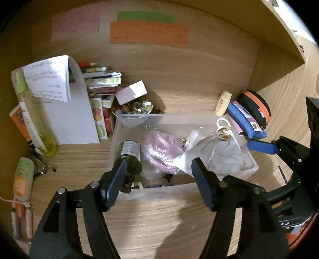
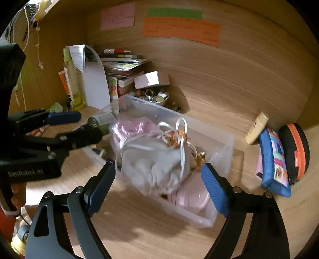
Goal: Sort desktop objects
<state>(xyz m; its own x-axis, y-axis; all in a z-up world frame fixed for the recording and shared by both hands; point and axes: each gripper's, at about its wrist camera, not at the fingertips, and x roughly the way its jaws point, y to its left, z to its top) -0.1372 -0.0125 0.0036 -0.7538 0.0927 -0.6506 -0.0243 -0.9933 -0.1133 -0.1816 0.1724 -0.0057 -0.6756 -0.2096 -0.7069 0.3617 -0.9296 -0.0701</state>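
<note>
Wooden desk point(image 1: 159, 219) carries a clear bin point(image 1: 127, 191) holding a dark bottle point(image 1: 129, 153); left gripper point(image 1: 159, 179) and right gripper point(image 2: 159, 187) both gape wide, empty.

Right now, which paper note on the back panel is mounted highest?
The green strip note. It sits directly above the wider orange note, touching its top edge. The pink note hangs apart to the left, its top edge slightly lower.

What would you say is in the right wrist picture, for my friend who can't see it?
An open right gripper hovers before a clear plastic box holding a white drawstring pouch and pink coiled cord. The left gripper reaches in from the left by a dark bottle; a blue zipped pencil case leans at right.
</note>
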